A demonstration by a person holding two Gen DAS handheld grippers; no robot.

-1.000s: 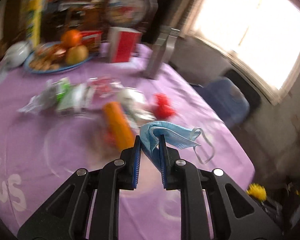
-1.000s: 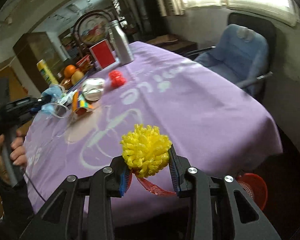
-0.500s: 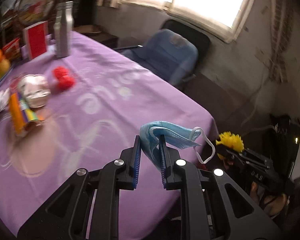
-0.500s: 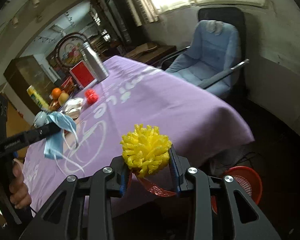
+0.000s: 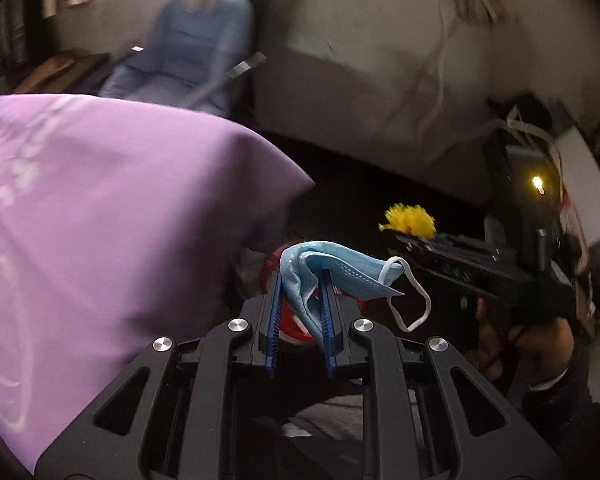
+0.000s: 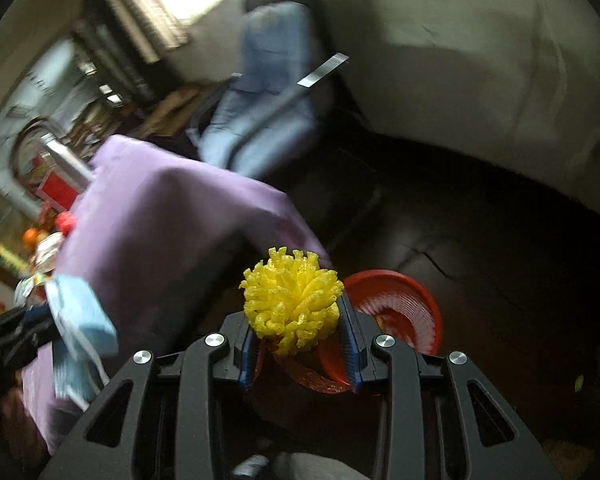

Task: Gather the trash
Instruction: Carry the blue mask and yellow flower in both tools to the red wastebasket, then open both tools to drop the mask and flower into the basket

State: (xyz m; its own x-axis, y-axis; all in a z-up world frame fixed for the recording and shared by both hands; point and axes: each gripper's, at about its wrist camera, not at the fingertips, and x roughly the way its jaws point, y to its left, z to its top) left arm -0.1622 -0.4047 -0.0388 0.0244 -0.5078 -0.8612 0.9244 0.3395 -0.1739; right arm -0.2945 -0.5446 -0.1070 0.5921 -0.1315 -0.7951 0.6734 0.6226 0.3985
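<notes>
The left gripper [image 5: 300,280] was clamped on a crumpled light-blue face mask [image 5: 332,270], its pleated cloth folded over the blue pads, one corner sticking out to the right and a white ear loop [image 5: 414,300] dangling below that corner. It hung off the near right corner of the table, past the edge of the purple tablecloth [image 5: 100,208], with part of a red basket [image 5: 296,324] showing behind the fingers. The right gripper [image 6: 298,320] held a yellow pompom [image 6: 292,304], a bushy ball of short frilly strands squeezed between the pads, with a strip of red ribbon [image 6: 312,376] curling beneath it. Just beyond and to the right of that pompom, the red basket [image 6: 404,308] sat on the dark floor, round, ribbed and lying near the table's corner. In the left view the right gripper [image 5: 396,236] appeared at the right, side on, the pompom [image 5: 410,220] at its tip. A blue chair [image 6: 268,92] stood farther off by the wall.
</notes>
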